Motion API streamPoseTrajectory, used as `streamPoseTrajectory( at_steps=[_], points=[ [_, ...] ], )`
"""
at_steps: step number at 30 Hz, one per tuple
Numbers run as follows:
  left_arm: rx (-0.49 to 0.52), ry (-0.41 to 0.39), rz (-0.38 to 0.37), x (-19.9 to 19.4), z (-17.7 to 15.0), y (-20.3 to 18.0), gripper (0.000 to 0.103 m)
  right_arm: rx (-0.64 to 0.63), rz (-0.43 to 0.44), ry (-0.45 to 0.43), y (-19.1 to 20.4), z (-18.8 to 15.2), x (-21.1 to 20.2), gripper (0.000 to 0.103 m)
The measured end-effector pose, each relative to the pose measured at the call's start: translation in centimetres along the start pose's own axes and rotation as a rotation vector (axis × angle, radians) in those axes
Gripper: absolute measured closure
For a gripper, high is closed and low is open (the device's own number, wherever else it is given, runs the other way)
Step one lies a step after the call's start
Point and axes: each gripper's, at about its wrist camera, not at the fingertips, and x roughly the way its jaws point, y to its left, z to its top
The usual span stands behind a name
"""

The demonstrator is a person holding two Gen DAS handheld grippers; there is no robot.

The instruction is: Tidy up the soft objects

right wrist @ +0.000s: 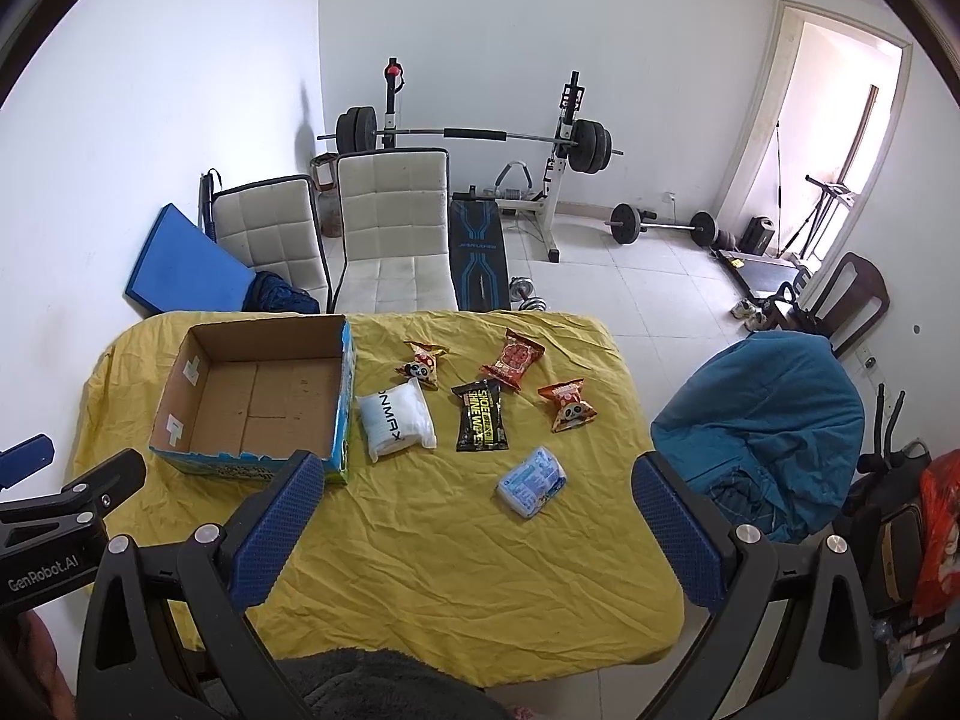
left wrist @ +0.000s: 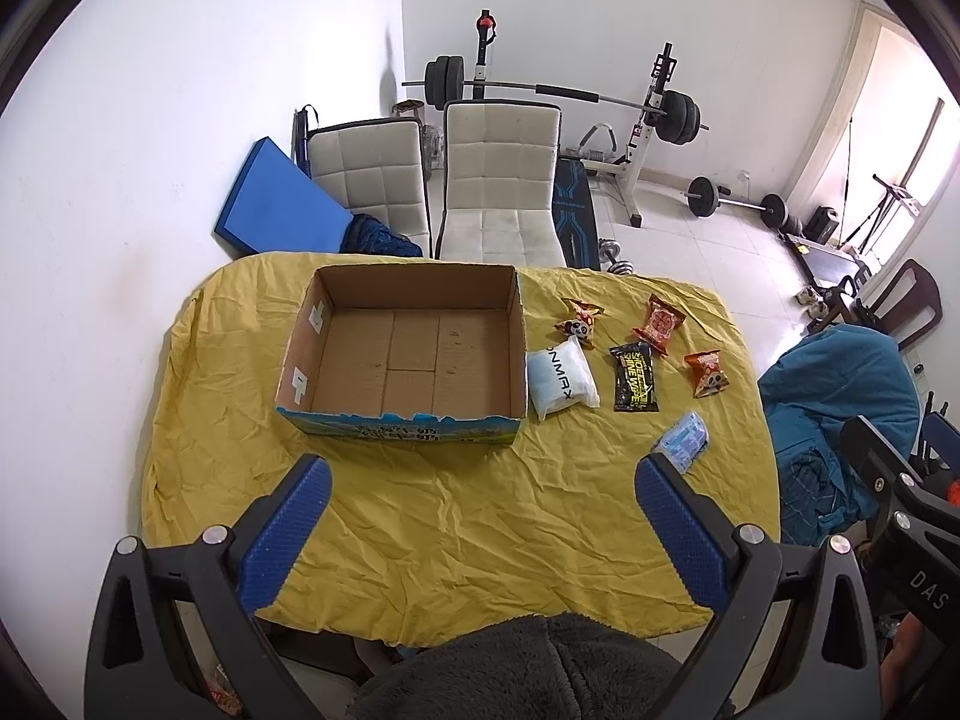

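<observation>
An open, empty cardboard box [left wrist: 408,354] [right wrist: 258,402] sits on the yellow-covered table [left wrist: 456,528] [right wrist: 456,552]. To its right lie several soft packets: a white pack [left wrist: 561,375] [right wrist: 396,420], a black wipes pack [left wrist: 633,384] [right wrist: 480,414], a panda snack [left wrist: 579,321] [right wrist: 423,363], a red snack [left wrist: 660,324] [right wrist: 513,357], an orange panda snack [left wrist: 708,372] [right wrist: 567,405] and a blue tissue pack [left wrist: 684,441] [right wrist: 533,482]. My left gripper [left wrist: 480,486] and right gripper [right wrist: 477,480] are both open and empty, above the table's near edge.
Two white chairs [left wrist: 501,180] [right wrist: 393,222] stand behind the table. A chair draped in teal cloth [right wrist: 774,420] is at the right. A barbell rack [right wrist: 564,144] and weights are at the back. The left gripper shows at the left in the right wrist view [right wrist: 60,510].
</observation>
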Motion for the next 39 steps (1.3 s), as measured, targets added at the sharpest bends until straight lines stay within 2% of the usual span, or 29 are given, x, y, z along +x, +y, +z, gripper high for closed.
streamPoseTrajectory(
  at_steps=[39],
  points=[
    [0.017, 0.014, 0.004, 0.5, 0.2, 0.3, 0.000, 0.015, 0.010, 0.017, 0.0, -0.4, 0.9, 0.000]
  ],
)
